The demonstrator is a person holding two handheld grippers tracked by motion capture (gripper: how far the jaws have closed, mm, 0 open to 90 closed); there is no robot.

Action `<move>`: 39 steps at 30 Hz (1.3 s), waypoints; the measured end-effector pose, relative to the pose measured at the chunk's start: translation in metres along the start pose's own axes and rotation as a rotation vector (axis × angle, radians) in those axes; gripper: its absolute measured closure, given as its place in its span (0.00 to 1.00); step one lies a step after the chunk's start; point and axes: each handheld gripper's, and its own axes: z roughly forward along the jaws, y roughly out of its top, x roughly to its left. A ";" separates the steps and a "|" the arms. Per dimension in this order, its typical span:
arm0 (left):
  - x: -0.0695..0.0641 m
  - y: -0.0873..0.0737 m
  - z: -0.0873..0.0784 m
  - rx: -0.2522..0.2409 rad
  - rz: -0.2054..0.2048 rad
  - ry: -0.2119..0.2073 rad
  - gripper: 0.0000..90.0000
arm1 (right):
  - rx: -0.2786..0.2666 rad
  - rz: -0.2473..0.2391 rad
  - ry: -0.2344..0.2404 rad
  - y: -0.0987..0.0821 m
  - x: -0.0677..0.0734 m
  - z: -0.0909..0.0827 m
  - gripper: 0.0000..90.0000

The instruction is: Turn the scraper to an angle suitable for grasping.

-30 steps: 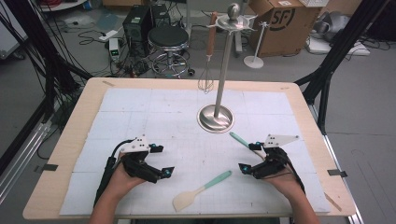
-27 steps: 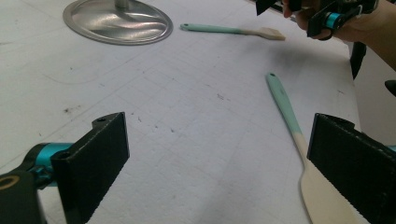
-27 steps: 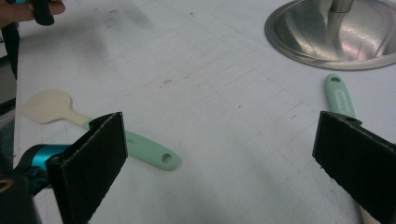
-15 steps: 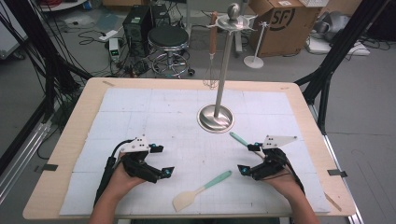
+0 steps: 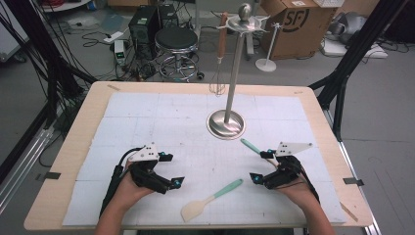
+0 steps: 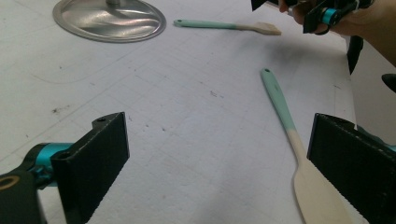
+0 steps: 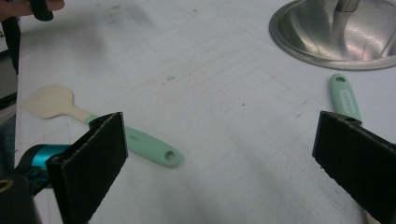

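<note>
The second spatula [image 5: 250, 146] is partly hidden in the high view: its pale blade end is covered by the right gripper [image 5: 259, 167] and the grey plate on it, and only the green handle is seen, pointing toward the round base of the metal stand [image 5: 225, 123]. In the right gripper view that handle [image 7: 344, 97] is cut off behind the right-hand finger [image 7: 355, 161]. The blade of the first spatula [image 5: 211, 195] is partly cut off by a finger [image 6: 352, 170] in the left gripper view. A whisk [image 5: 219, 54] is seen hanging from the top of the stand; its wires are hard to make out against the floor.

The first spatula is laid flat on the white tabletop [image 5: 161, 112], between the two grippers and nearer the person's edge, with the blade toward the left gripper [image 5: 170, 169] and the green handle toward the right one. It is touched by neither gripper. In the right gripper view its handle [image 7: 149, 148] is seen just past the left-hand finger [image 7: 91, 163]. The fingers of both grippers are spread wide apart, and nothing is held between them.
</note>
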 end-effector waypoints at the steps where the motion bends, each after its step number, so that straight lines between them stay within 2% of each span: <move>1: -0.001 0.000 0.001 0.002 -0.001 -0.004 0.07 | -0.001 0.001 0.001 0.000 -0.001 -0.001 0.03; 7: -0.006 0.001 0.010 0.027 0.017 -0.012 0.07 | -0.006 0.014 -0.012 0.000 -0.002 -0.002 0.03; 15: -0.019 0.004 0.029 0.068 0.039 -0.035 0.07 | -0.007 0.014 -0.014 0.000 -0.003 -0.003 0.03; 20: -0.032 0.006 0.049 0.116 0.065 -0.052 0.07 | -0.011 0.015 -0.014 -0.001 -0.004 -0.003 0.03; 23: -0.038 0.006 0.060 0.143 0.064 -0.056 0.07 | -0.015 0.016 -0.014 -0.001 -0.004 -0.002 0.03; 28: -0.051 0.005 0.082 0.210 0.104 -0.069 0.07 | -0.009 0.016 -0.016 -0.001 -0.005 -0.002 0.03; 30: -0.054 0.003 0.088 0.237 0.114 -0.062 0.07 | -0.010 0.022 -0.016 -0.001 -0.005 -0.002 0.03; 33: -0.057 -0.001 0.095 0.289 0.152 -0.032 0.07 | -0.012 0.017 -0.017 -0.001 -0.005 -0.003 0.03; 36: -0.059 -0.001 0.096 0.289 0.155 -0.023 0.07 | -0.012 0.019 -0.016 -0.001 -0.005 -0.002 0.03; 39: -0.062 -0.002 0.097 0.296 0.196 -0.004 0.07 | -0.012 0.019 -0.018 -0.001 -0.005 -0.002 0.03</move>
